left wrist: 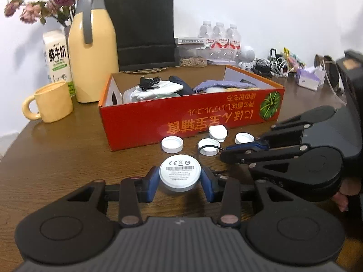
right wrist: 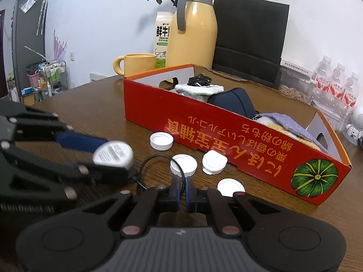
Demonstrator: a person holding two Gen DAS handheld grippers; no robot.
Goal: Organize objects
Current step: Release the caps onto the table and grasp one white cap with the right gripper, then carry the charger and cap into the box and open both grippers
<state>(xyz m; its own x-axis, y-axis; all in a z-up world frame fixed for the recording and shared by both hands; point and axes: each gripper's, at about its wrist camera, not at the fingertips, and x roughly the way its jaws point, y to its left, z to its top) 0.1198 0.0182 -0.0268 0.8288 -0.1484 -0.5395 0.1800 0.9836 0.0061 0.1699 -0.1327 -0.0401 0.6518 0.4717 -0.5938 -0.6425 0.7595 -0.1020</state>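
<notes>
The left gripper (left wrist: 180,176) pinches the puck (left wrist: 180,174) by its rim above the surface (left wrist: 68,154); the right gripper (right wrist: 181,187) has its fingers pressed on the cable (right wrist: 145,165). Light, stiff, slick puck; limp cable.

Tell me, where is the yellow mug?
In the left wrist view the yellow mug stands at the table's far left, beside the tall yellow jug and milk carton.

The left gripper (left wrist: 180,179) clamps a white round disc (left wrist: 180,174) with a printed label, just in front of the red cardboard box (left wrist: 190,119). Four white bottle caps (left wrist: 172,144) lie on the wooden table (left wrist: 68,154) against that box, where the right gripper (left wrist: 223,153) pinches a thin black cable (left wrist: 209,146) over one cap.
</notes>
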